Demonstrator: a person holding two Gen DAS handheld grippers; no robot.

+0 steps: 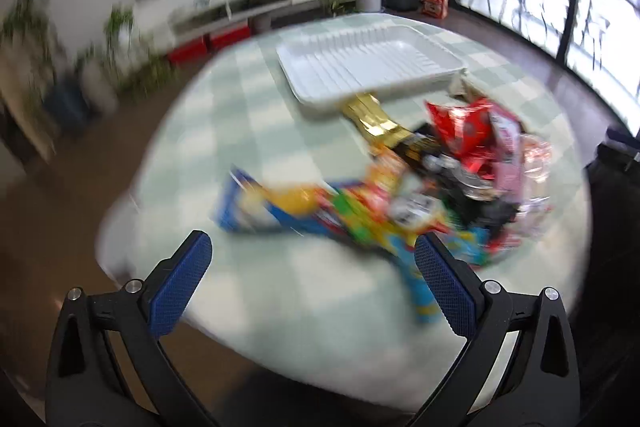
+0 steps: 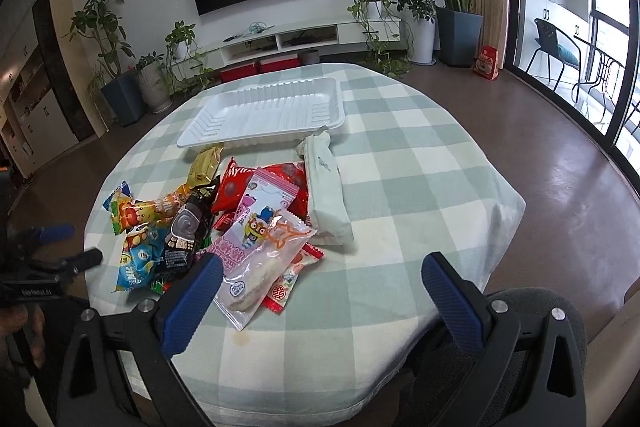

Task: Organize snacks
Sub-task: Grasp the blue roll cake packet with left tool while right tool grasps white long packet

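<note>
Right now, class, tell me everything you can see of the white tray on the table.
The white tray is a shallow rectangular dish, seemingly thin moulded plastic, with ribbed floor and walls and a flat rolled rim. It sits upright and empty on the green checked tablecloth, beyond the snack pile. A gold packet and a pale long packet reach its near rim; contact is unclear.

Blur and overlap are hiding much of my snack pile.

My left wrist view is smearing the snack pile [image 1: 384, 195] so no label is reading clearly; the white tray [image 1: 372, 67] is covering the gold packet's [image 1: 372, 119] far end. In my right view, the clear bag [image 2: 264, 267] is overlapping the pink packet [image 2: 256, 219], and my left claw [image 2: 68, 247] is being cut off by the edge.
</note>
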